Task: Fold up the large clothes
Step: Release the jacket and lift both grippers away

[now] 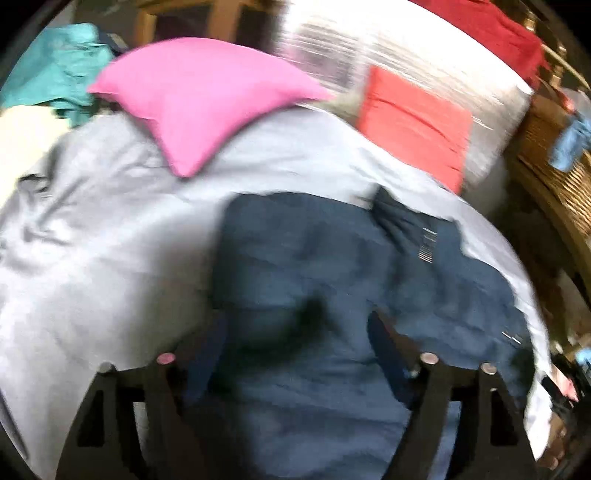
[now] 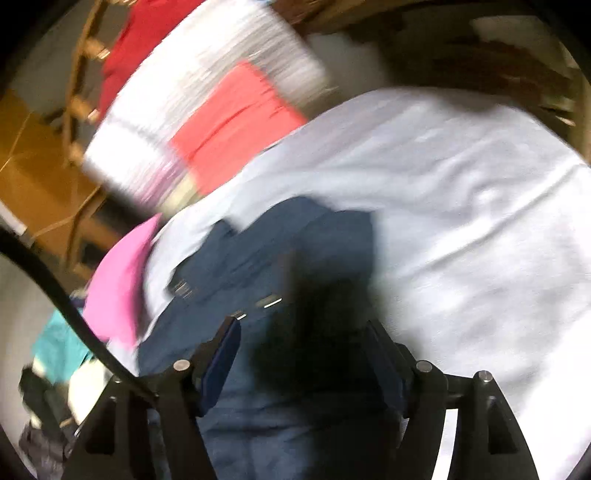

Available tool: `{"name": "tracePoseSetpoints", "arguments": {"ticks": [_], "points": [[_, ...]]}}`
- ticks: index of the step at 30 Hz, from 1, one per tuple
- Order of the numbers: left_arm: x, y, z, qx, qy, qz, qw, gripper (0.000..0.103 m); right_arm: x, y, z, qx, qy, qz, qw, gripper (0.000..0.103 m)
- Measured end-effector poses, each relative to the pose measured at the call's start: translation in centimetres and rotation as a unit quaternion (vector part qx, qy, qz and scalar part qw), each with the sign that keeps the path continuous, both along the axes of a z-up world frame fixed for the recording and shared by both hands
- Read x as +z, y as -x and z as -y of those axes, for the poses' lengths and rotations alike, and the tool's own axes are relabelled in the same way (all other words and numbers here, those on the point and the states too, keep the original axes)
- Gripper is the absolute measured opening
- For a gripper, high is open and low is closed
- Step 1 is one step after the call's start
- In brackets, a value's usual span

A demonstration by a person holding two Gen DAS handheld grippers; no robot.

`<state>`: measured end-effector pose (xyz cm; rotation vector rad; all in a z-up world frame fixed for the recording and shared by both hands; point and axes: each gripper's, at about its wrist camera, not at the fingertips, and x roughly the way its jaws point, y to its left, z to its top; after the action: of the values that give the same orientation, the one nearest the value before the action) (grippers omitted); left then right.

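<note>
1. A teal cloth (image 1: 55, 70) lies crumpled at the far left in the left wrist view, beside a cream cloth (image 1: 22, 136).
2. A pink pillow (image 1: 199, 99) rests on the pale sheet (image 1: 110, 221), just right of the teal cloth.
3. The navy garment (image 1: 314, 277), the thing to be folded, lies rumpled on the sheet, right of the pillow and directly under both grippers.
4. The left gripper (image 1: 295, 332) hangs over the garment with its fingers wide apart; blur hides whether the tips touch the cloth.
5. A coral cloth (image 1: 413, 125) lies on a white striped pillow (image 1: 424, 55) beyond the garment; a red cloth (image 1: 491, 29) shows behind that.
6. A wicker basket (image 1: 557, 181) stands at the right edge, off the bed.
7. In the right wrist view, the pillow (image 2: 118, 284) sits left of the garment (image 2: 258, 277), with the sheet (image 2: 461, 221) spreading bare to the right.
8. The right gripper (image 2: 301, 339) is over the garment too, fingers wide, with a dark shadow between them; contact cannot be told.
</note>
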<state>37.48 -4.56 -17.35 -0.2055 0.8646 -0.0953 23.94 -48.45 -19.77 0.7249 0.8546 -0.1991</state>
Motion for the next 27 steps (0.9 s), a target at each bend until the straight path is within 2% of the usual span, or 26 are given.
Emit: {"name": "tracePoseSetpoints", "arguments": {"ticks": [3,5,8,9,10,12,13,16,18,19,20,21,22,24,27], "points": [[-2.1,-1.5,-1.9,0.023,-0.002,-0.046,0.9987,0.08,-1.3,0.0,1.5,-0.02,-0.013,-0.019,1.0,0.073],[-3.8,-2.4,-2.4,0.025,-0.004,-0.082,0.9963,0.08,-2.4,-0.5,1.4,-0.01,-0.013,-0.035,0.999,0.073],[-5.1,-2.8,-1.4,0.01,-0.046,-0.085,0.9952,0.08,-3.9,-1.7,0.1,0.017,-0.015,-0.053,0.998,0.071],[-5.0,-2.7,-1.1,0.005,-0.057,-0.083,0.9949,0.08,-4.5,-2.2,-0.7,0.033,-0.015,-0.06,0.998,0.059],[-4.8,-2.6,-0.8,0.0,-0.065,-0.081,0.9946,0.08,-4.9,-2.3,-1.2,0.041,-0.009,-0.065,0.997,0.054],[-4.4,-2.6,-0.6,-0.004,-0.064,-0.076,0.995,0.08,-4.5,-2.7,-2.5,0.048,0.03,-0.069,0.996,0.034],[-4.0,-2.6,-0.6,-0.004,-0.054,-0.069,0.9961,0.08,-4.1,-2.9,-2.8,0.048,0.038,-0.059,0.996,0.032],[-2.5,-2.0,-1.4,0.0,-0.042,-0.04,0.9983,0.08,-2.3,-2.7,-4.2,0.05,0.082,-0.029,0.995,0.032],[-2.4,-2.0,-1.6,0.008,-0.056,-0.033,0.9979,0.08,-2.4,-2.9,-4.6,0.057,0.094,-0.036,0.993,0.032],[-3.0,-2.3,-1.8,0.013,-0.067,-0.045,0.9966,0.08,-2.9,-2.9,-4.5,0.057,0.094,-0.047,0.993,0.032],[-3.9,-2.5,-1.8,0.015,-0.074,-0.062,0.9952,0.08,-4.0,-3.2,-4.3,0.057,0.091,-0.072,0.992,0.032],[-5.1,-3.0,-1.8,0.01,-0.074,-0.087,0.9934,0.08,-5.2,-3.4,-3.9,0.054,0.073,-0.091,0.992,0.037],[-6.0,-3.3,-1.9,0.004,-0.064,-0.103,0.9926,0.081,-5.5,-3.3,-3.4,0.049,0.056,-0.09,0.993,0.037],[-5.9,-3.4,-2.3,0.006,-0.06,-0.1,0.9932,0.081,-5.3,-3.2,-2.8,0.042,0.032,-0.09,0.995,0.038],[-4.6,-3.1,-2.3,0.003,-0.07,-0.088,0.9937,0.081,-3.9,-2.5,-2.2,0.027,0.039,-0.091,0.995,0.044]]}}
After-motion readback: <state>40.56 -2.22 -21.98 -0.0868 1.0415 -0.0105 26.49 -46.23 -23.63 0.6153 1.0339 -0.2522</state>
